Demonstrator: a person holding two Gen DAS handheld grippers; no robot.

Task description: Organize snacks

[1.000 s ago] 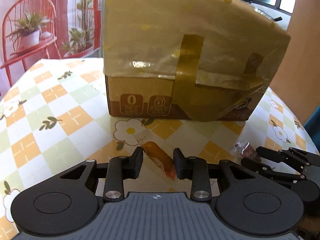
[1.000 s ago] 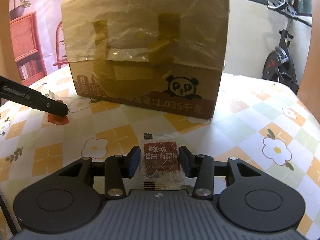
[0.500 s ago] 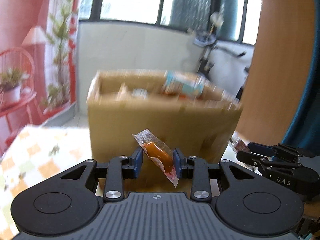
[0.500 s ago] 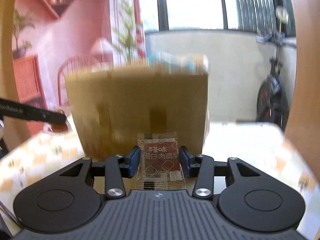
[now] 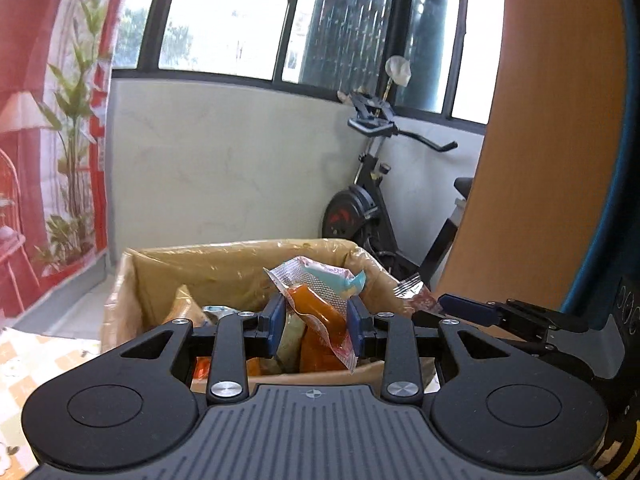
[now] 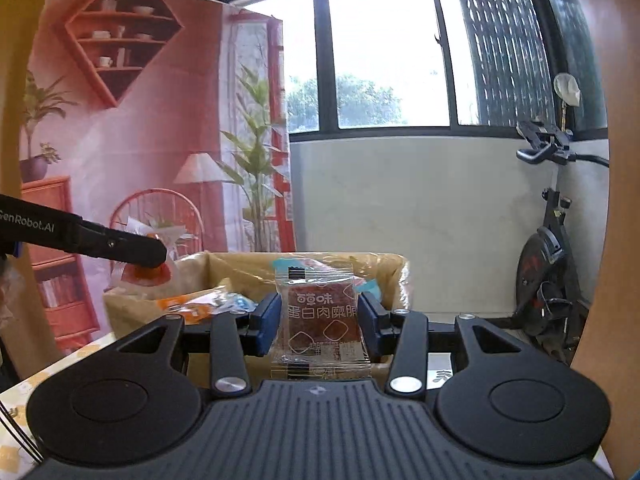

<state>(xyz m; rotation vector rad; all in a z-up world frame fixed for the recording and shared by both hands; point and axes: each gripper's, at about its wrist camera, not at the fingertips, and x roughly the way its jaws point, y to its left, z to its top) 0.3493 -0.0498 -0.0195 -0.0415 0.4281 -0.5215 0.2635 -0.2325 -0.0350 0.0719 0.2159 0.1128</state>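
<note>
The open brown cardboard box [image 5: 240, 264] stood on the table with the checked flower cloth [image 5: 24, 364], with several wrapped snacks inside it. The left claw [image 5: 316, 322] was above the box's near edge, the clear-wrapped orange sausage [image 5: 320, 312] between its fingers. The right claw [image 6: 318, 322] was to its right, with the flat square packet of brown dried meat [image 6: 320, 320] upright between its fingers. Behind the box, to the right, stood a black exercise bike [image 5: 368, 204] against the wall.

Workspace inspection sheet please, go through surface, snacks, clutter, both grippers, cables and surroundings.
Surface: table with checked floral cloth.
Job's things: open cardboard box with snacks inside; orange sausage packet; brown square snack packet.
Clutter: nothing seen.
Grippers: left gripper shut on the sausage packet; right gripper shut on the square packet, both raised near the box opening.
Cables: nothing seen.
Surroundings: exercise bike, window, printed backdrop.
</note>
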